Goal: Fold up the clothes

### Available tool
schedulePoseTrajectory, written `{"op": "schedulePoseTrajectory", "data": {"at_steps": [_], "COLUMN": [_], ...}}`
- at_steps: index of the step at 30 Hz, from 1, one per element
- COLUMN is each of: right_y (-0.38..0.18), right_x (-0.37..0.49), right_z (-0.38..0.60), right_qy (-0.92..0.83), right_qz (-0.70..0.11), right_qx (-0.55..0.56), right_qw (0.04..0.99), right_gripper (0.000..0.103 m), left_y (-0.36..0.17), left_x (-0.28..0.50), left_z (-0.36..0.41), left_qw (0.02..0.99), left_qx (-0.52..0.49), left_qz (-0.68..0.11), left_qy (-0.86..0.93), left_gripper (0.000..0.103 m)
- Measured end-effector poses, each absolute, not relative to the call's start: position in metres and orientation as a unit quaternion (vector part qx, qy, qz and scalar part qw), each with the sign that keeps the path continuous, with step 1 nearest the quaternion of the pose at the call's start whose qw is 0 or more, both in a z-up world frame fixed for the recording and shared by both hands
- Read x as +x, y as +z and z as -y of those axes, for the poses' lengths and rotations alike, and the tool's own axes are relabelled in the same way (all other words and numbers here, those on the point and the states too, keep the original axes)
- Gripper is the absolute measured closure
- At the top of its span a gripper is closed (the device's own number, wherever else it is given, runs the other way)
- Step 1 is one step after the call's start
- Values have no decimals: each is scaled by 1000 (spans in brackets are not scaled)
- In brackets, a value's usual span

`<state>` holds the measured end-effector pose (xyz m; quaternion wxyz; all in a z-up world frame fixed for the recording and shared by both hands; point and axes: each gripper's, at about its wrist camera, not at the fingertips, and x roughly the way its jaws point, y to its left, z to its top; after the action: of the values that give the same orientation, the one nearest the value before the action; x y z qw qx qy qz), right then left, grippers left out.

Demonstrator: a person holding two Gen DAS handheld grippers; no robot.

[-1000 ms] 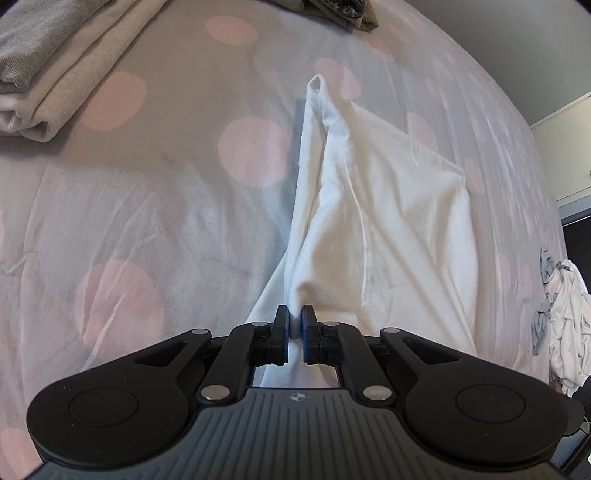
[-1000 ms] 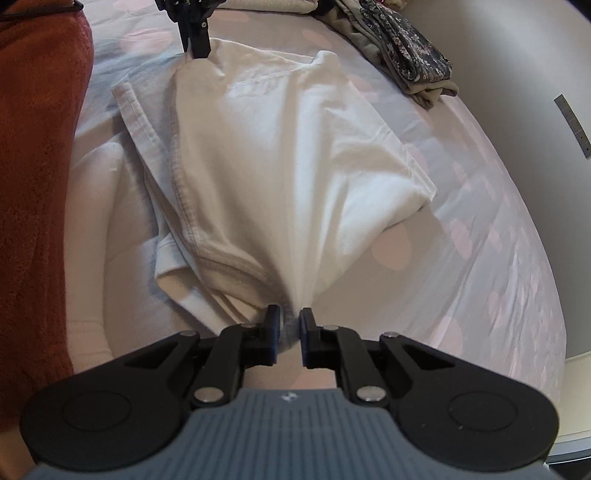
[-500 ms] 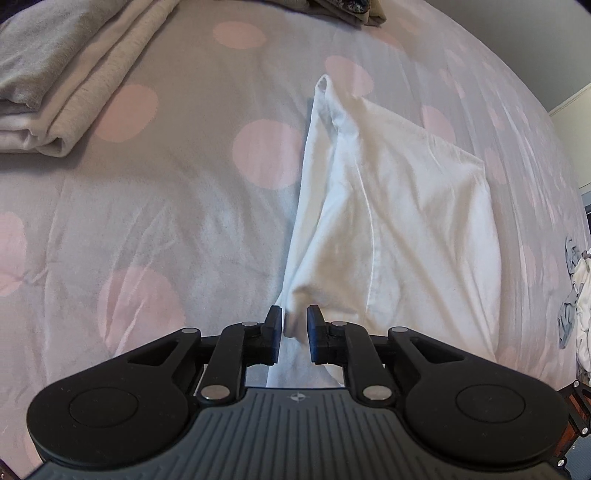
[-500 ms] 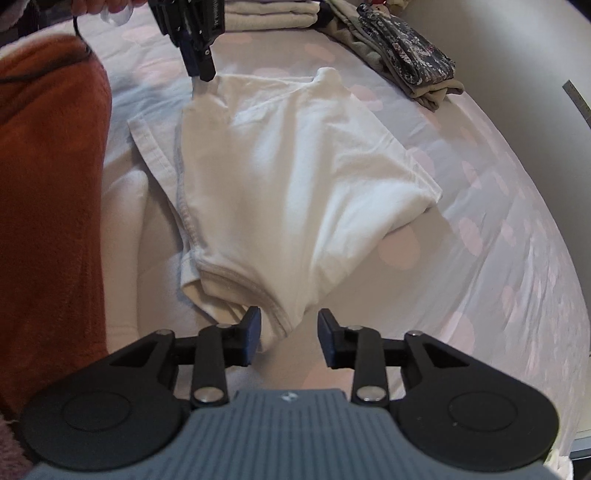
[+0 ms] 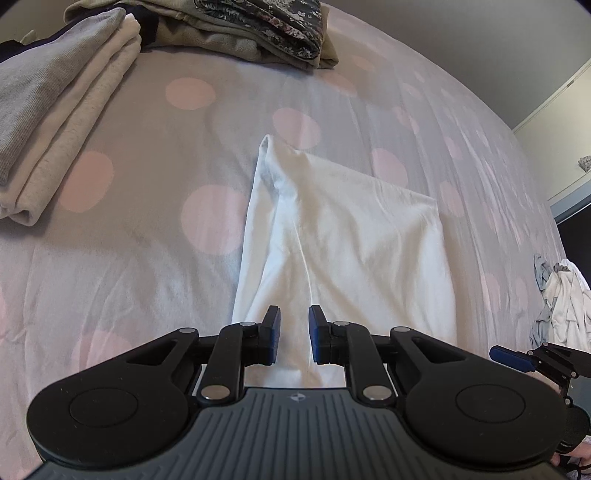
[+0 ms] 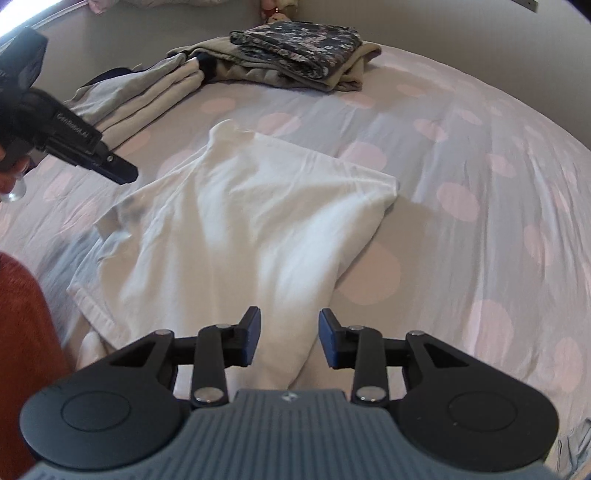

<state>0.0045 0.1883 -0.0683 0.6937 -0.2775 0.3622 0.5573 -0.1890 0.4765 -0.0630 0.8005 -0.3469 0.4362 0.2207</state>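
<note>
In the left wrist view, a folded stack of grey and cream garments (image 5: 55,122) lies at the upper left on the pink-dotted bedsheet (image 5: 147,288). A second folded pile topped by a dark floral fabric (image 5: 266,26) sits at the top centre. The white garment (image 5: 351,236) lies folded in the middle of the frame, narrowing to a point at its far end. Low in the centre, the left gripper (image 5: 294,334) hovers over the garment's near edge with its jaws slightly apart, nothing pinched between them. A heap of loose clothes (image 5: 561,295) shows at the right edge.

In the right wrist view, an orange-red sleeve (image 6: 26,332) fills the lower left. The left gripper's black fingers (image 6: 110,166) reach in from the upper left beside the white garment's far corner. The garment spreads across the centre. At the bottom, the right gripper (image 6: 290,334) stands with its jaws well apart above the near corner of the cloth, holding nothing.
</note>
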Motion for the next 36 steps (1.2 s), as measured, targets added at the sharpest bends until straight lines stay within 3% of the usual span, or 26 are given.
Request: {"op": "schedulePoseTrajectory", "data": {"at_steps": [6,9,13,14,17,21,24,30,33,34,36], "right_y": [-85,-97,-119,-124,-130,-116,-125,-160,-150,-144,-132], "right_x": [44,56,78,82,90,89,95,119,119,120,121], "right_z": [-215,-230,-245,-245,-243,-229,-229,-223,-221,-220,-219], "right_qy": [535,526,506,506,511,525,514,499,500,499,500], "right_qz": [-404,-432,-483,-494,-511,-482,-474,-523,-520,-515,-501], "right_qx": [-219,-178,-117,-99,-57,-36,-61,1,-8,-12,-19], "right_qw": [709,711,705,700,689,700,712,691,692,697,706], "right_gripper": [58,51,52,66,88,91,92,90,83,71,70], "left_y": [-74,-85,-100,-102,-106,-108,-113,-125,-116,-111,-98], "left_x": [-173,-162,-154,-153,-153,-153,-149,-140,-141,-142,-145], "left_z": [-486,-489,-492,-493,-494,-495,-493,-485,-485,-485,-485], "left_qw": [804,800,790,789,787,790,791,793,797,800,815], "left_qx": [-344,-341,-341,-343,-349,-356,-361,-336,-329,-326,-316], "left_qz": [-429,-439,-458,-460,-460,-456,-459,-472,-471,-466,-445], "left_qy": [227,226,221,220,215,202,184,190,188,189,192], "left_gripper": [89,89,89,89,89,89,90,96,95,91,77]}}
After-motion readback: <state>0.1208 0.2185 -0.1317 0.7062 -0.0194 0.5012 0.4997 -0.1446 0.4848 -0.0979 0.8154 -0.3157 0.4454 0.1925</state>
